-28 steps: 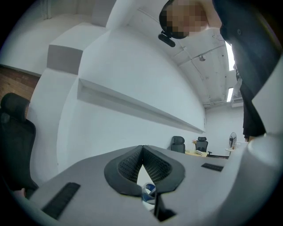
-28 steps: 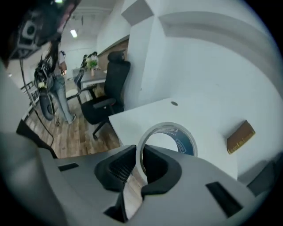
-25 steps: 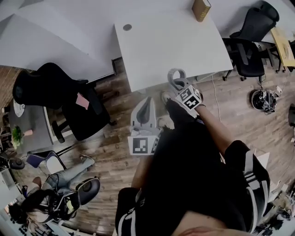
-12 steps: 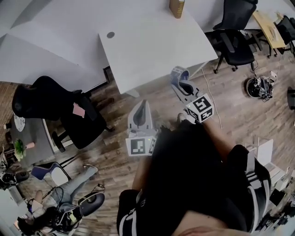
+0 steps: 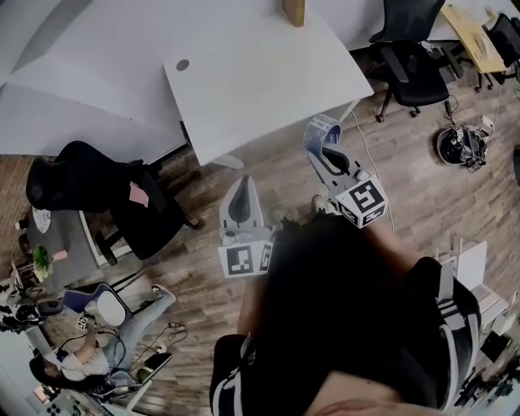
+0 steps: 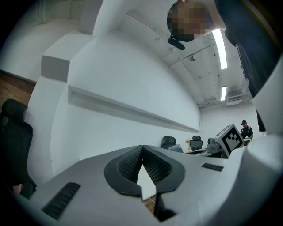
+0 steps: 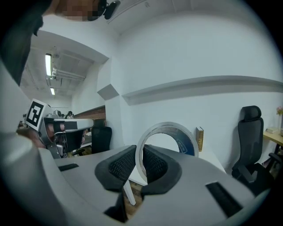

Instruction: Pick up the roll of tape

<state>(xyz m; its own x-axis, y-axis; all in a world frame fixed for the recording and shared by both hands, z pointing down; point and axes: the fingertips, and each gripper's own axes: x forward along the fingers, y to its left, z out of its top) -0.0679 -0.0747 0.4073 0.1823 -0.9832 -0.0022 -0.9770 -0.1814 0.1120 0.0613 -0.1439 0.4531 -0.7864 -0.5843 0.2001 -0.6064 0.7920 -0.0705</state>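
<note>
The roll of tape (image 5: 319, 130), a pale ring with a blue inner face, stands on edge between the jaws of my right gripper (image 5: 323, 148), held in the air just off the white table's (image 5: 260, 81) near edge. In the right gripper view the tape (image 7: 189, 142) rises above the black pads (image 7: 119, 165), and my right gripper (image 7: 140, 162) is shut on its wall. My left gripper (image 5: 241, 193) hovers over the wooden floor to the left, pointing level. In its own view my left gripper (image 6: 142, 160) is shut with nothing held.
A brown book (image 5: 293, 11) stands upright at the table's far edge. Black office chairs sit at the left (image 5: 97, 175) and beyond the table's right corner (image 5: 410, 65). A person (image 5: 106, 333) sits on the floor at lower left among gear.
The right gripper has lifted and swung right with the tape, tipping toward level. The left gripper has drifted slightly left. The table has slid left in the head view.
</note>
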